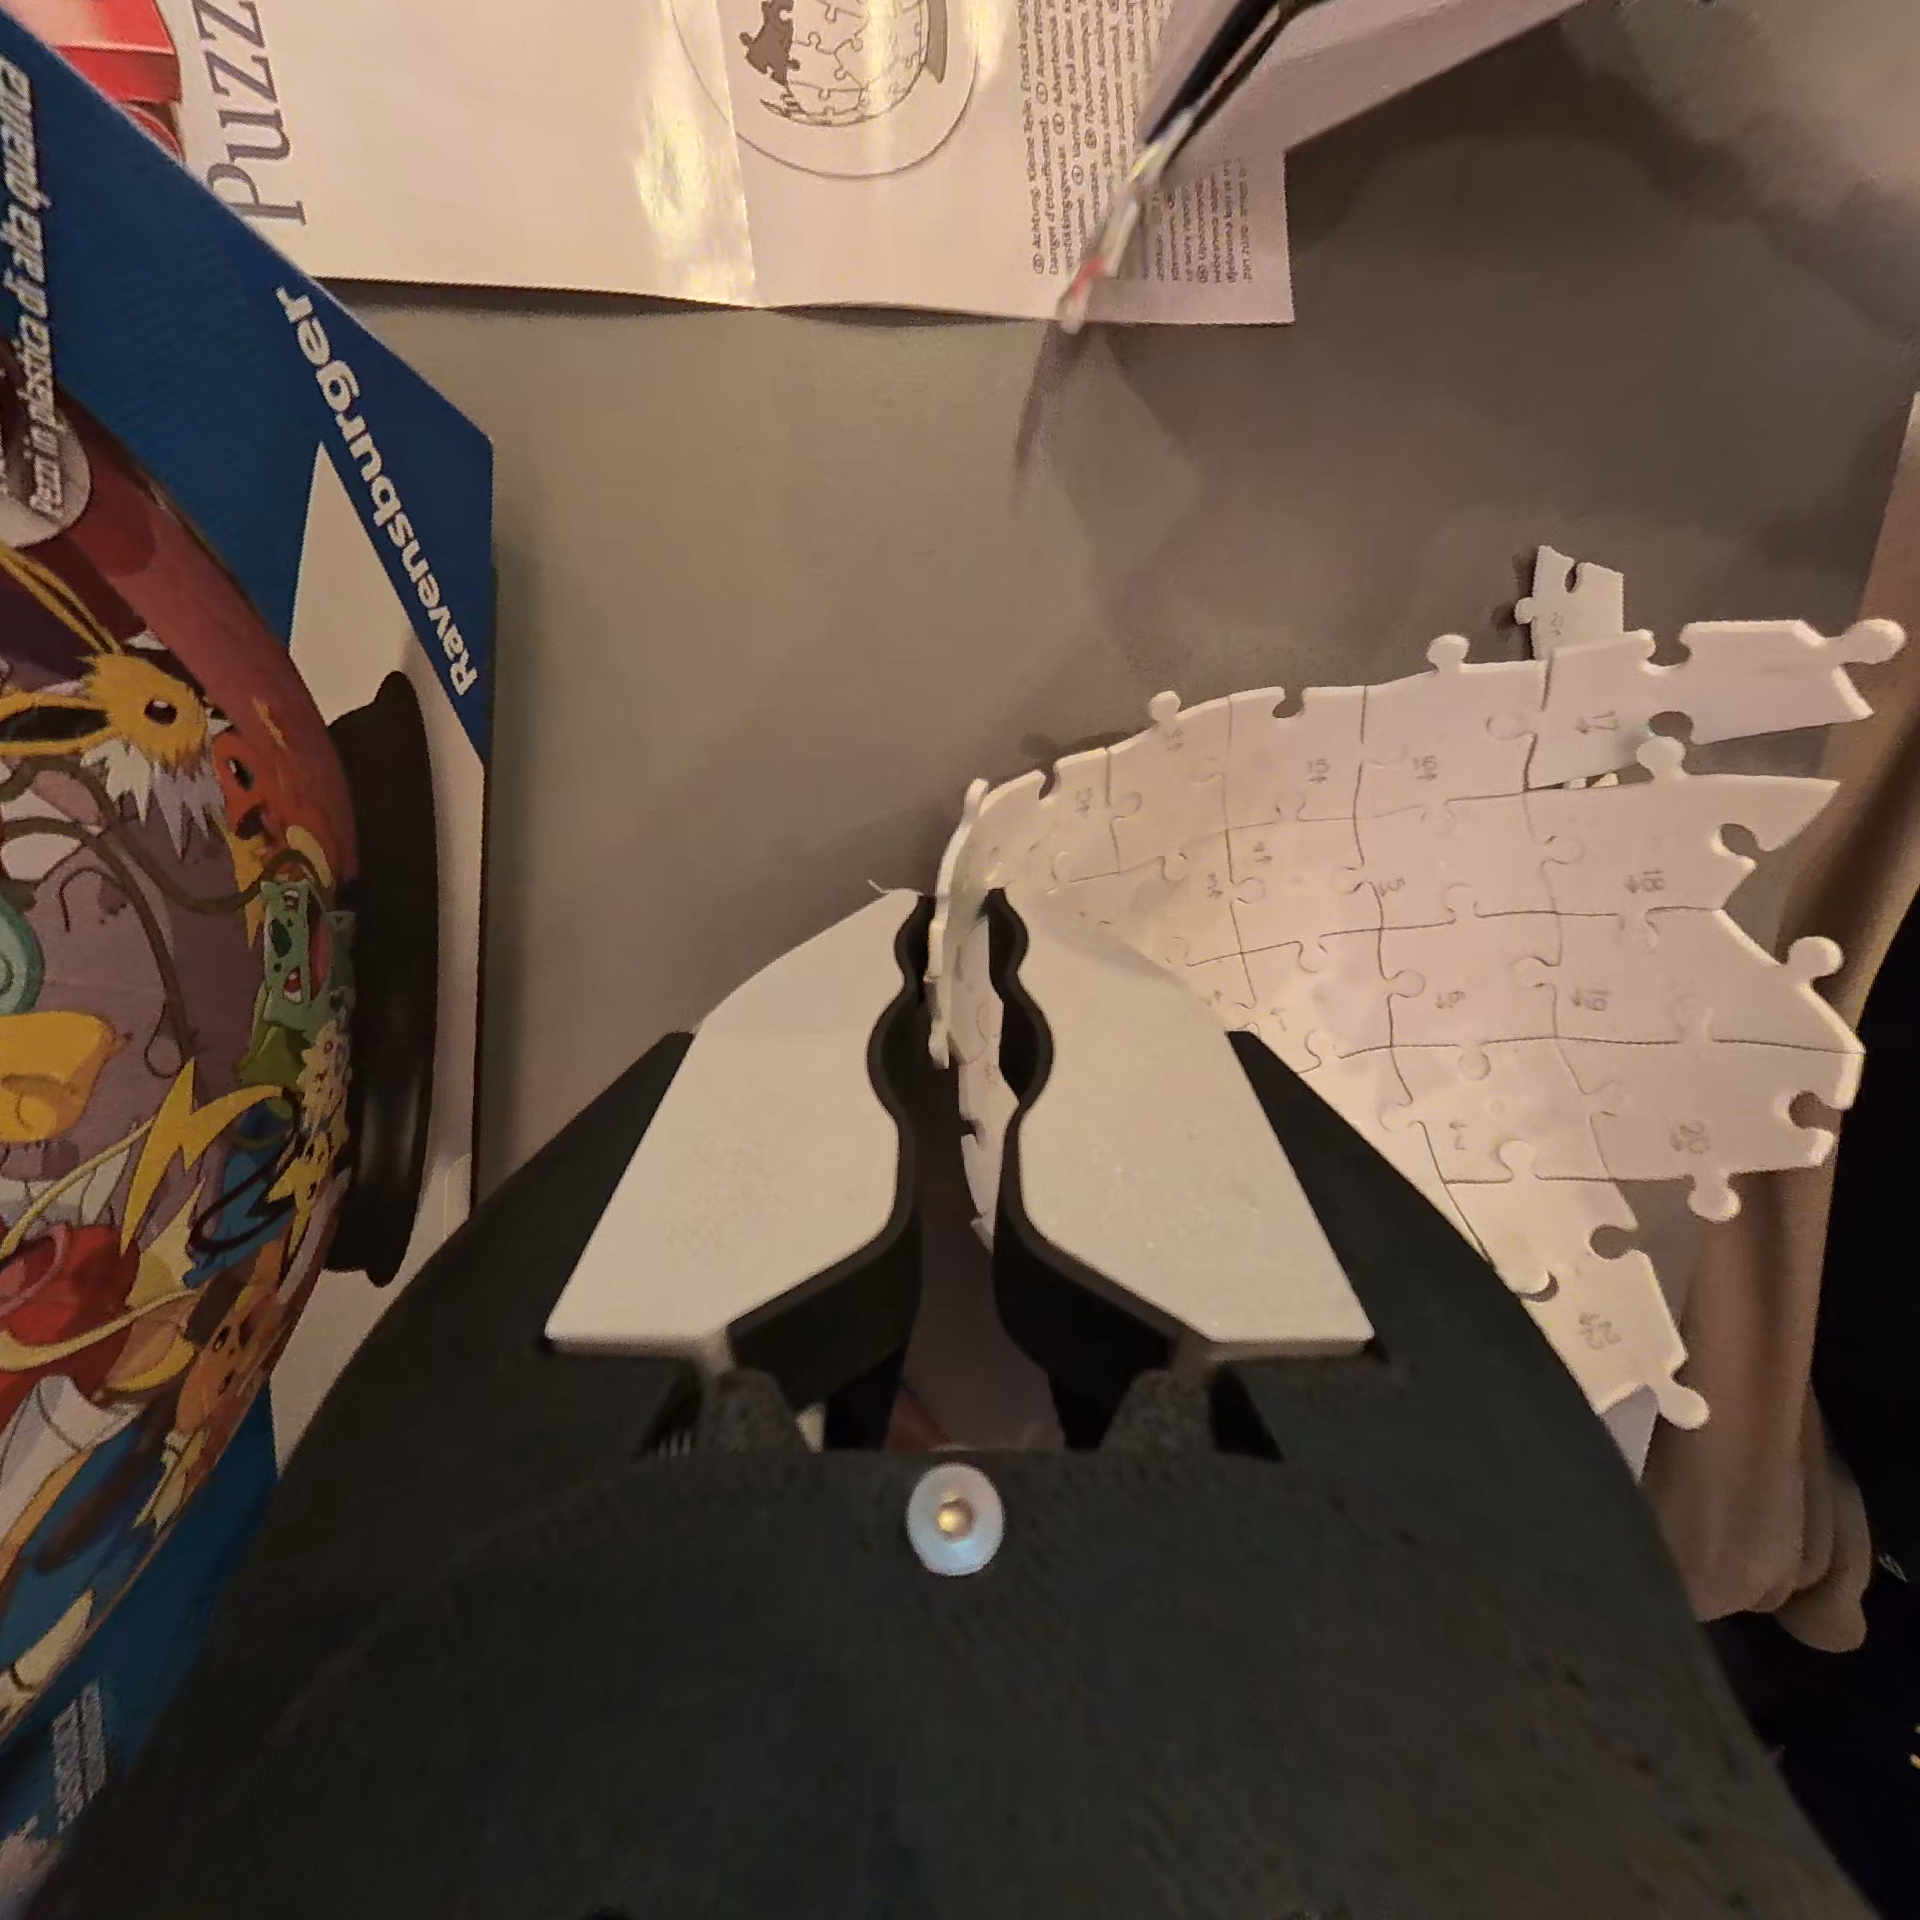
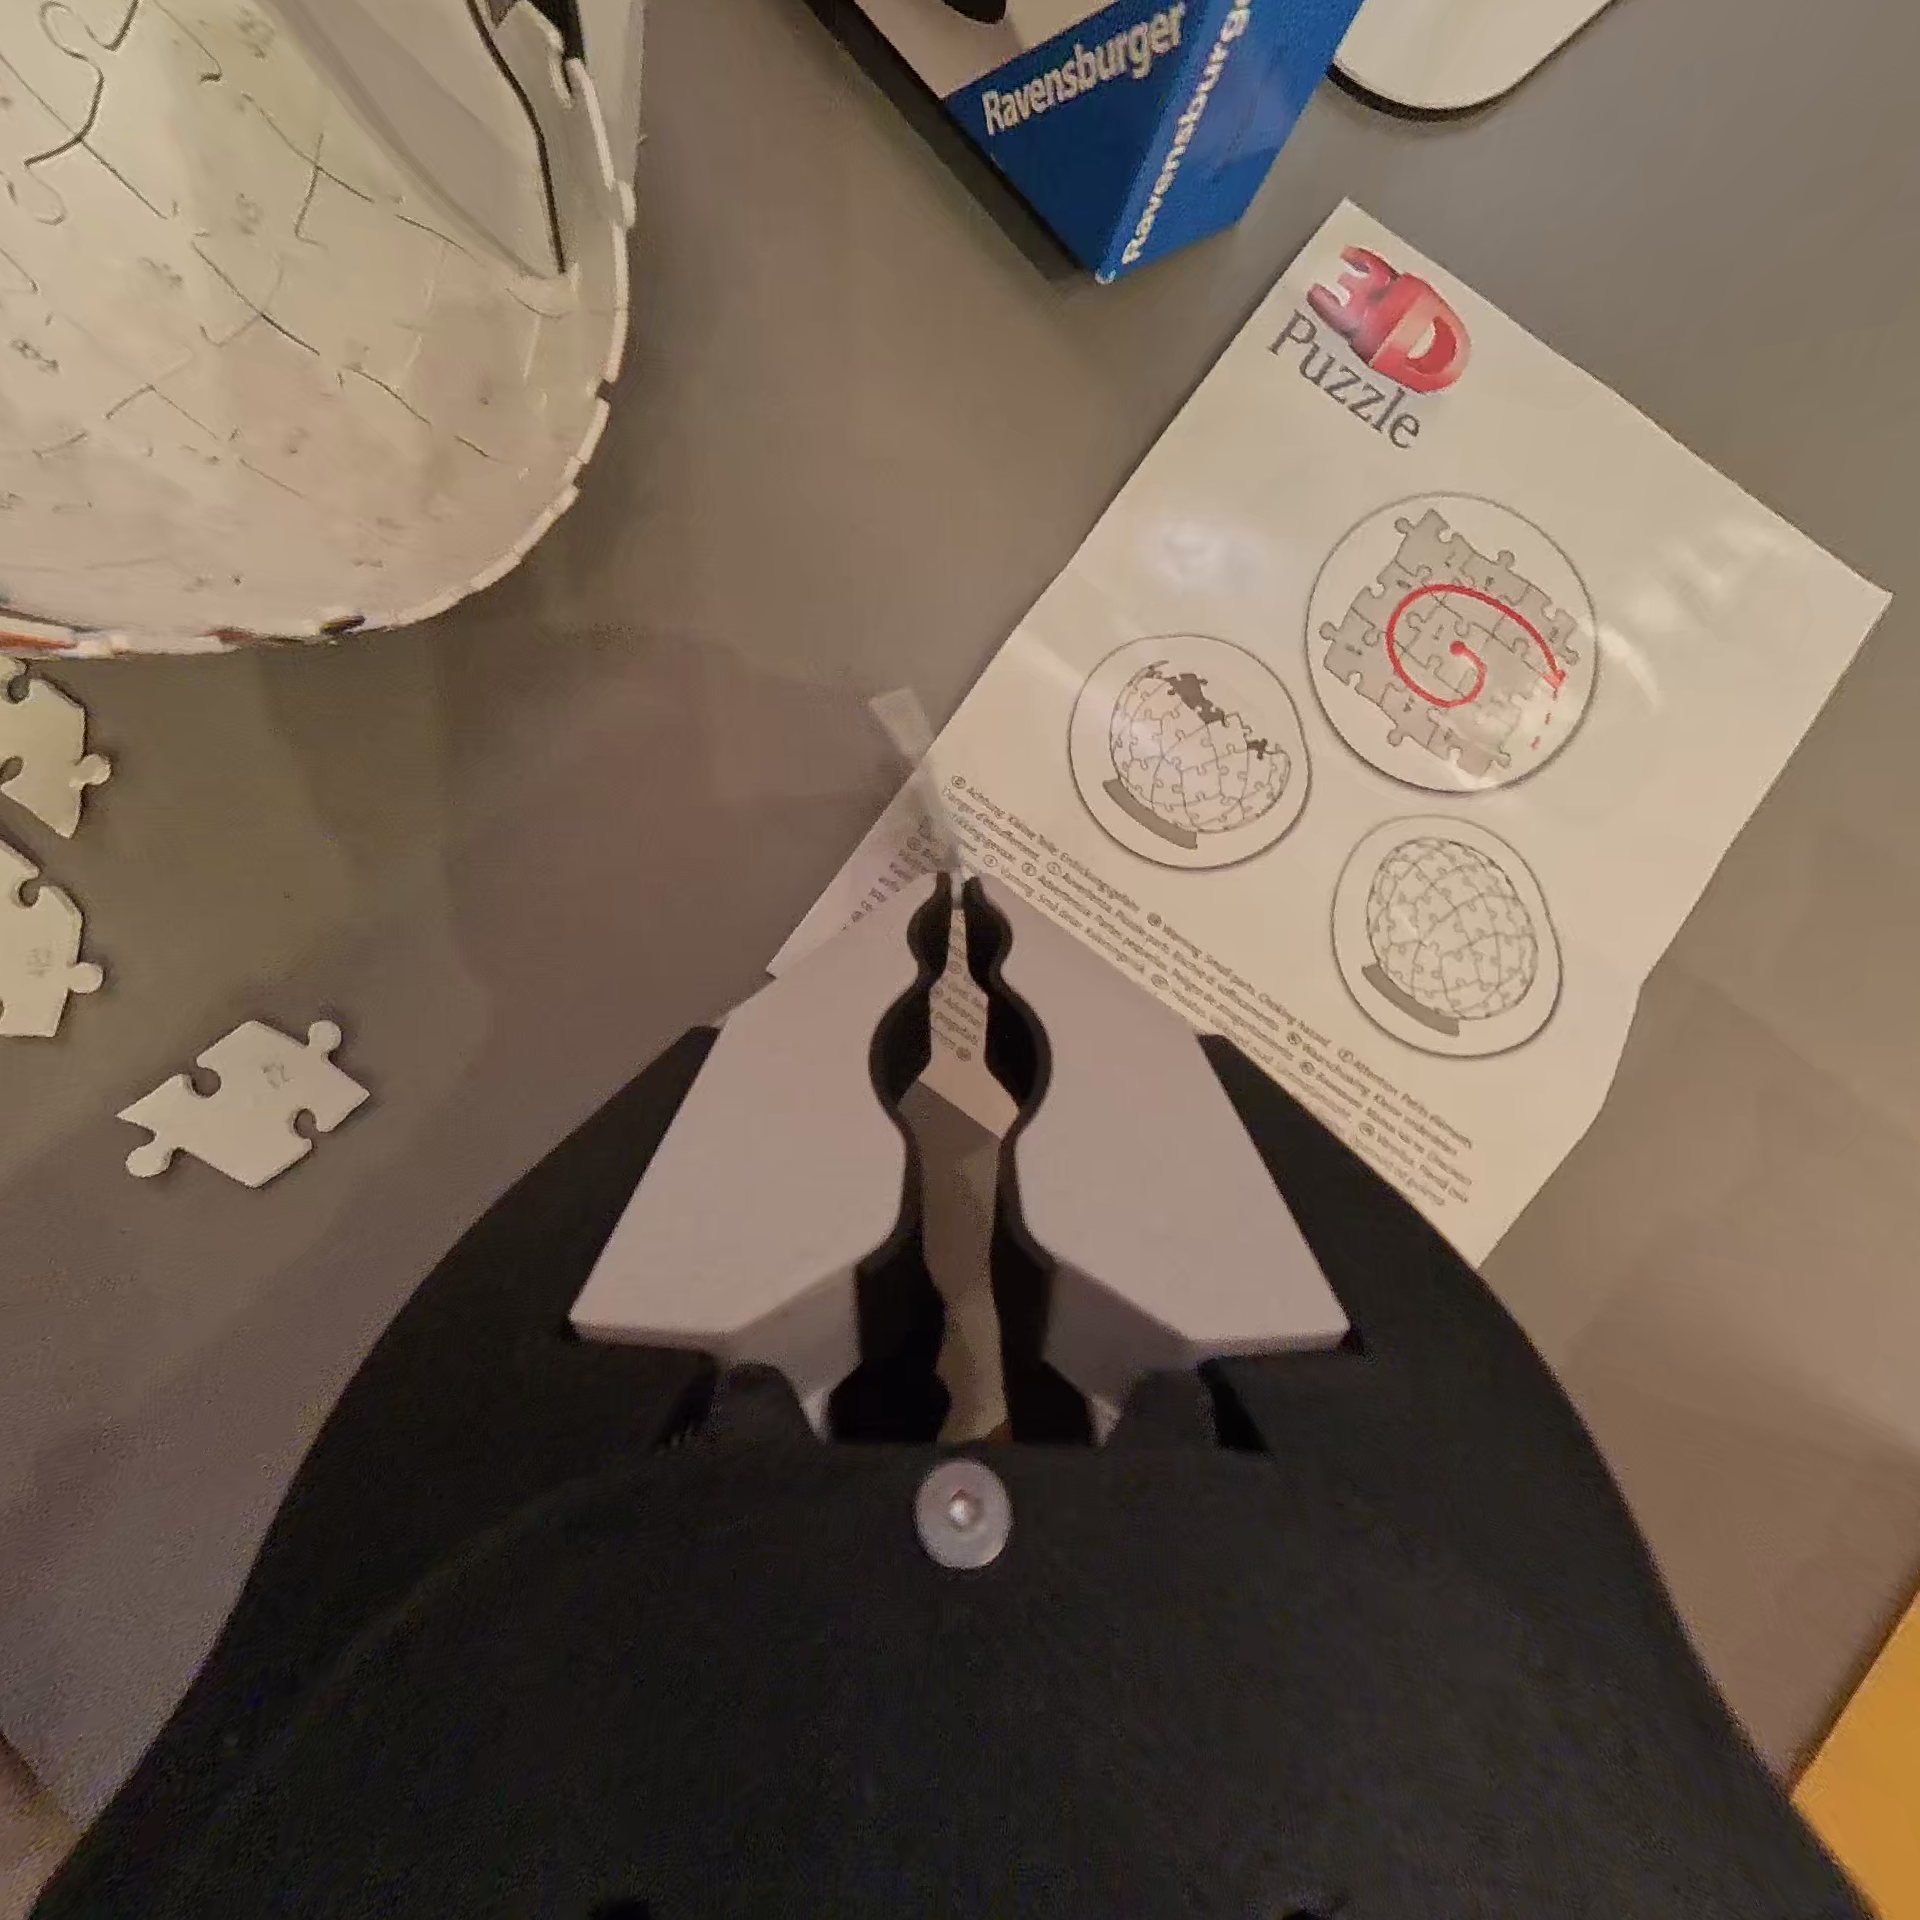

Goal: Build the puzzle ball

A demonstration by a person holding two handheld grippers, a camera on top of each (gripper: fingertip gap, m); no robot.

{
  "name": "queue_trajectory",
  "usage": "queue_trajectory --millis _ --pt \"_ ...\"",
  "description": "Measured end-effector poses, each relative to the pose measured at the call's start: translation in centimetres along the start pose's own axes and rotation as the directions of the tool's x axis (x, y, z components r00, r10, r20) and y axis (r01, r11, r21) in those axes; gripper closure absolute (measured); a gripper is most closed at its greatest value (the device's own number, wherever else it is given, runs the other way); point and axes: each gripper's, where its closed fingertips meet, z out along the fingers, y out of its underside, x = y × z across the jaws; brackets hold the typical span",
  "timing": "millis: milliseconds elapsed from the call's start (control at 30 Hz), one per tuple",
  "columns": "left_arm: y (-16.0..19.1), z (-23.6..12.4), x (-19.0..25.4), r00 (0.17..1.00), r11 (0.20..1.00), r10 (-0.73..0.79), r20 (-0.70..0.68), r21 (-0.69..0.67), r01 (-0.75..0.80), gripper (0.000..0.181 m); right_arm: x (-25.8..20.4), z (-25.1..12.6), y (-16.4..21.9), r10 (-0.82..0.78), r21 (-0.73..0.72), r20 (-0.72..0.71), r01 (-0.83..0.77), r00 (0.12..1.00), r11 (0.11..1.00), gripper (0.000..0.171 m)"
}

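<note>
The partly built puzzle ball [image 1: 1455,935] is a curved white shell of joined pieces, with its numbered inner side facing me. My left gripper [image 1: 961,914] is shut on the shell's rim, and its pads pinch the edge piece. The shell also shows at the upper left of the right wrist view [image 2: 260,312]. My right gripper [image 2: 956,888] is shut on a thin puzzle piece [image 2: 909,769]. The piece sticks out past the fingertips edge-on and is blurred, above the instruction sheet [image 2: 1351,779]. This piece also shows at the top of the left wrist view [image 1: 1153,156].
The blue puzzle box [image 1: 208,727] lies at the left and shows again in the right wrist view [image 2: 1122,135]. The instruction sheet [image 1: 623,135] lies at the back. Loose white pieces [image 2: 249,1101] [image 2: 42,758] [image 2: 31,956] lie on the grey table [image 2: 727,468]. A beige sleeve [image 1: 1849,1247] is at the right. My right fingertips sit around 15 centimetres from my left ones.
</note>
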Motion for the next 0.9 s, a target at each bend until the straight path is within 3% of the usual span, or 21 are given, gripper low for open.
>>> queue_trajectory --millis 200,500,900 --pt "0.3 0.0 0.0 1.0 1.0 0.012 0.009 -0.007 -0.012 0.17 0.0 -0.2 -0.6 0.01 0.035 0.027 -0.011 1.0 0.999 0.171" --pt "-1.9 -2.3 -0.5 0.992 0.994 0.053 0.113 0.09 -0.063 0.134 -1.4 -1.4 -3.1 -0.076 0.053 0.039 0.074 0.996 0.996 0.171" --pt "-3.3 -3.9 -0.4 0.973 0.984 0.088 0.213 0.133 -0.118 0.134 -2.3 -2.9 -5.7 -0.168 0.077 0.008 0.167 0.986 0.983 0.171"
